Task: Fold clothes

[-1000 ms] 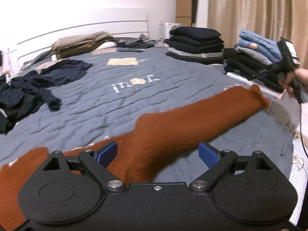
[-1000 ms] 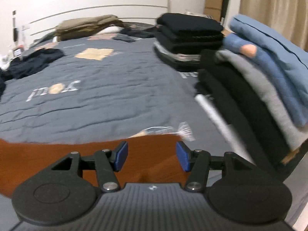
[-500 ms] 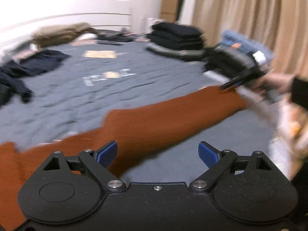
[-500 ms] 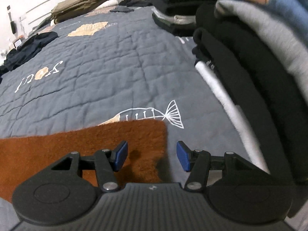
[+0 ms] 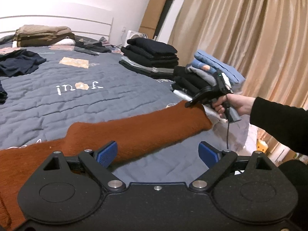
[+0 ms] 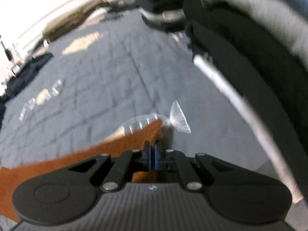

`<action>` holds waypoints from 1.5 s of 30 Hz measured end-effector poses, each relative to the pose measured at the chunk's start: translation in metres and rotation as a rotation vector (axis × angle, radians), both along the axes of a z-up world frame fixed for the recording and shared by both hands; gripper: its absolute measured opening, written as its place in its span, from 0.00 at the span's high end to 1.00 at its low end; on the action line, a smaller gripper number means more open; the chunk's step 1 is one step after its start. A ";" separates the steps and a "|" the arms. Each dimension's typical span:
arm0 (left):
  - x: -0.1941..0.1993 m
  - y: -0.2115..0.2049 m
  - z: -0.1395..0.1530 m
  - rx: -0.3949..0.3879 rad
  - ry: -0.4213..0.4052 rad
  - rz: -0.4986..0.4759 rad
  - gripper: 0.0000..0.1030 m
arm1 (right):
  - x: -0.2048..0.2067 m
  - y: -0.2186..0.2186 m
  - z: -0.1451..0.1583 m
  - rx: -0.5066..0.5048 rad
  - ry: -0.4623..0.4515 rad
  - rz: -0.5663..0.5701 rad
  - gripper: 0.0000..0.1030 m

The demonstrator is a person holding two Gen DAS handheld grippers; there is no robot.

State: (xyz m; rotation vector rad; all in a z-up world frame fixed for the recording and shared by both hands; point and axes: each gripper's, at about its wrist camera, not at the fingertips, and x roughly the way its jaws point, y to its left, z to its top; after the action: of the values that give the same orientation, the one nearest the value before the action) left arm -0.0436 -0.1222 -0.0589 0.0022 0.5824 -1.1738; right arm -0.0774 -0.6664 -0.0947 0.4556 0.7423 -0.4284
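A rust-brown sweater [image 5: 134, 132] lies flat on the grey quilt [image 5: 96, 100], one sleeve stretched out to the right. My left gripper [image 5: 157, 152] hovers open above the base of that sleeve, its blue pads [image 5: 107, 152] wide apart with nothing between them. In the left wrist view a hand [image 5: 231, 104] holds my right gripper [image 5: 189, 103] at the cuff's far corner. The blurred right wrist view shows the right gripper [image 6: 152, 154] shut on the corner of the sweater sleeve [image 6: 77, 163], beside a white fish print on the quilt [image 6: 173, 119].
Two stacks of folded clothes stand by the right bed edge: a black one [image 5: 152, 57] and a blue, grey and black one [image 5: 207, 75], close to the cuff. Tan folded items [image 5: 42, 35] lie at the headboard, loose dark clothes [image 5: 19, 63] far left. Curtains [image 5: 250, 38] hang right.
My right gripper went from open to shut, pinching the sleeve cuff's corner. The left gripper stayed open while its view swung to the right.
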 end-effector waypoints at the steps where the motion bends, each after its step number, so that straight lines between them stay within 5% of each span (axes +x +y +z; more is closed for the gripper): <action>1: 0.001 0.001 0.001 -0.006 0.001 0.006 0.12 | -0.001 -0.001 0.009 -0.016 -0.032 -0.011 0.97; 9: 0.007 0.003 0.004 -0.028 0.006 0.037 0.12 | 0.017 -0.010 0.080 -0.222 -0.200 -0.099 0.97; 18: 0.009 0.003 0.001 0.010 -0.013 0.046 0.12 | 0.059 0.005 0.039 -0.321 -0.029 -0.102 0.90; 23: 0.008 0.005 0.003 0.014 -0.029 0.044 0.12 | 0.023 0.031 0.043 -0.212 -0.097 -0.080 0.69; 30: 0.013 0.020 0.013 -0.022 -0.026 0.091 0.12 | -0.024 0.118 0.031 0.058 -0.176 0.025 0.64; 37: 0.004 0.026 0.015 -0.008 -0.033 0.055 0.14 | -0.025 0.212 -0.007 0.227 -0.147 0.115 0.61; 40: -0.001 0.029 0.014 -0.002 -0.041 0.039 0.14 | -0.019 0.233 -0.030 0.282 -0.117 0.140 0.61; 45: -0.005 0.030 0.002 0.055 -0.048 0.009 0.14 | -0.012 0.260 -0.044 0.221 -0.126 0.214 0.61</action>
State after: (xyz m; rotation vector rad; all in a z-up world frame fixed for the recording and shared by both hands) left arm -0.0489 -0.0919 -0.0570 0.0742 0.5716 -1.1454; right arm -0.0895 -0.4062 -0.1382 0.5984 0.7106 -0.1162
